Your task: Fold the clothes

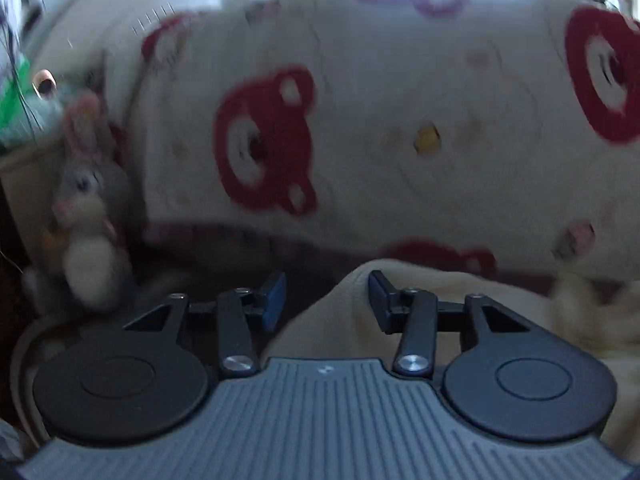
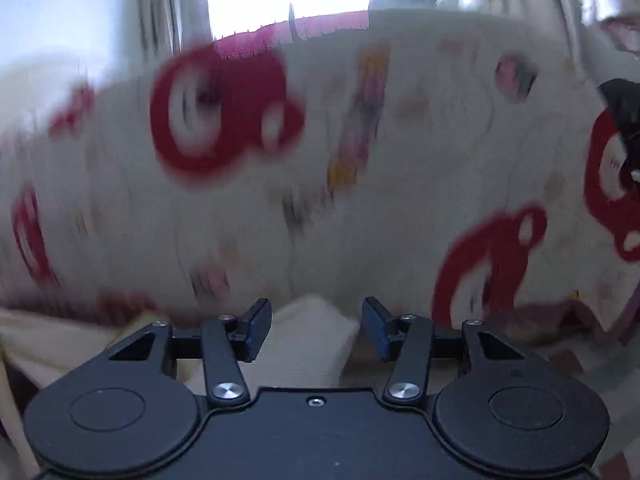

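Your fingers are spread on both grippers, left gripper [image 1: 327, 300] and right gripper [image 2: 316, 328], pinching nothing. Beyond lies the bear-print blanket [image 1: 380, 128], wide and uncluttered. A cream garment [image 2: 308, 344] edge sits between your right fingers, untouched.

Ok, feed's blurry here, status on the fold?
Both tools open, left tool, right tool. Cream garment between them, ungripped. Plush toy at left.
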Demonstrator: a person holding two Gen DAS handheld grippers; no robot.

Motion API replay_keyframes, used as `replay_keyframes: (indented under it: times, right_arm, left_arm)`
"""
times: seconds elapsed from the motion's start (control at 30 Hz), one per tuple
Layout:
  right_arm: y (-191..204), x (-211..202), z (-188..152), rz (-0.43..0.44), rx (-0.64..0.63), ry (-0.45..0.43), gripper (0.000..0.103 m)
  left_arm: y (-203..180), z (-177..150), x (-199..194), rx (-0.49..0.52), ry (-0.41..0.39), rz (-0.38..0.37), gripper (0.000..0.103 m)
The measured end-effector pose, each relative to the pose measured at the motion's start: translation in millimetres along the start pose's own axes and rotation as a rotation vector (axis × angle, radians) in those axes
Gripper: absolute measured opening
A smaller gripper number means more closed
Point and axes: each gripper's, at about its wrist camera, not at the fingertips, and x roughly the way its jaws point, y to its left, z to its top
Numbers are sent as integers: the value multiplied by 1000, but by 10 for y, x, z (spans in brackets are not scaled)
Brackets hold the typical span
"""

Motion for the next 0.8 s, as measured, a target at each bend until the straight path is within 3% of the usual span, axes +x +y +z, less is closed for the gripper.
replay_keyframes:
  times: [0.2,0.3,0.37,0.47,0.53,0.63,0.8]
  right_arm:
    - [-248,557,-947,76,120,325,56]
    - [-275,618,-1316,122,178,432,56]
    - [-238,585,-1562,158,234,512,56]
    - [-126,521,-1873,224,298,614,56]
    - [9,535,-1968,261,262,666,56]
    - [237,528,-2068,274,146,719,56]
    - [401,668,-2236,219,56,734,55]
  left_arm:
    - [-200,-1208,49,98,228,-122,45]
    - [-204,-1565,-18,79,316,-202,45]
    - [-229,-1728,-127,127,355,-217,45]
    - [-335,-1952,-412,276,337,-258,45]
    - [-409,-2027,-530,371,325,-297,45]
    - [-457,-2060,-578,386,332,-370,50]
    - [-540,-2214,-535,374,375,-375,54]
